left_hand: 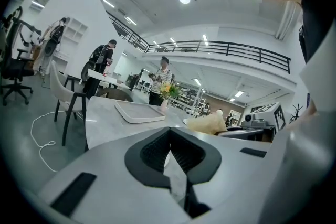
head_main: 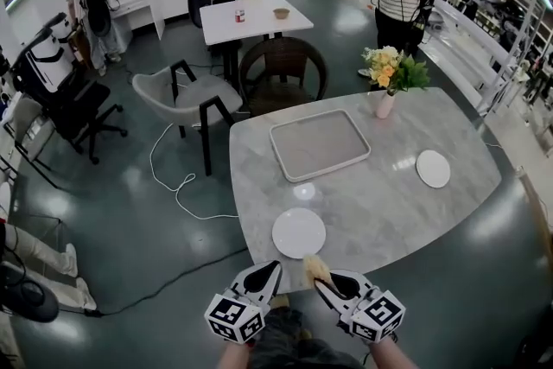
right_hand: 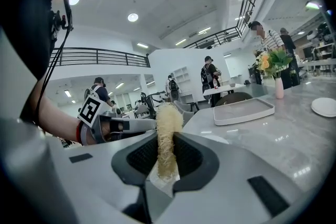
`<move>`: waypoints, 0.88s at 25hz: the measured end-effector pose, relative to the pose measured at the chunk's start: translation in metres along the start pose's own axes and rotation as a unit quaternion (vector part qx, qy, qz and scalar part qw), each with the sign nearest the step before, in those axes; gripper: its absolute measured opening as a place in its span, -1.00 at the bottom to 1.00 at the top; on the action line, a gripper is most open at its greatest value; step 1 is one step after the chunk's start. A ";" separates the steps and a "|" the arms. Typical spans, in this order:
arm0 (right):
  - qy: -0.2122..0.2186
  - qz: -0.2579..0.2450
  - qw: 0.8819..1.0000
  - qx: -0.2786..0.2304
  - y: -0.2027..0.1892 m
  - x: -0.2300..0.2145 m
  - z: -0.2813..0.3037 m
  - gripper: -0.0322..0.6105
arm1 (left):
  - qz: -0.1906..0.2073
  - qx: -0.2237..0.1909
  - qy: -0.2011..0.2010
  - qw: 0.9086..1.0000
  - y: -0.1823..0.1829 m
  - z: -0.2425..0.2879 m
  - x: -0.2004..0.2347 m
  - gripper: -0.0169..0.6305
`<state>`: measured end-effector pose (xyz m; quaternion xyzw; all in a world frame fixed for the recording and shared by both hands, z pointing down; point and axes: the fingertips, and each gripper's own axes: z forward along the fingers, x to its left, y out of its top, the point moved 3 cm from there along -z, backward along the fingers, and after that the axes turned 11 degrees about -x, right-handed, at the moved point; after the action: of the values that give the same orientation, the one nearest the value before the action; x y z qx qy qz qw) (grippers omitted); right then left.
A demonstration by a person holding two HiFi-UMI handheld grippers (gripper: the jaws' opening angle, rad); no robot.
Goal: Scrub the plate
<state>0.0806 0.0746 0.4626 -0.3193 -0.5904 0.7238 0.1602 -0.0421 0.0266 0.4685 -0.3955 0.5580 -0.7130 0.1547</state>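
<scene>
We held right hand-held gripper (head_main: 323, 279) clamped on yellow scrub pad (head_main: 314, 265); left hand-held gripper (head_main: 270, 270) closed, empty. Plate (head_main: 299, 232) lay at bench (head_main: 389, 212) near edge, just ahead, between both; pad nearest.

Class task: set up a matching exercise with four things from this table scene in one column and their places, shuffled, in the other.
1 tray
2 flower vase
3 sponge
4 nearest plate

A held in the right tongs
B at the table's near edge
C mid-table
D far side, right of the tray

Pairs: 1-C, 2-D, 3-A, 4-B
</scene>
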 end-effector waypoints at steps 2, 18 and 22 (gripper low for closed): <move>0.003 -0.001 1.000 0.003 0.002 -0.004 0.014 -0.65 | 0.001 0.006 -0.007 1.000 0.002 0.009 0.008 -0.91; -0.006 0.005 0.999 0.050 -0.017 -0.027 0.073 -0.65 | -0.001 0.082 -0.062 0.995 -0.016 0.052 0.048 -0.91; -0.006 0.007 0.998 0.059 -0.018 -0.030 0.079 -0.65 | 0.005 0.094 -0.071 0.993 -0.016 0.057 0.050 -0.91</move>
<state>0.0486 0.0010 0.4959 -0.3089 -0.5453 0.7604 0.1705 -0.0281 -0.0394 0.5065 -0.4263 0.4778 -0.7316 0.2341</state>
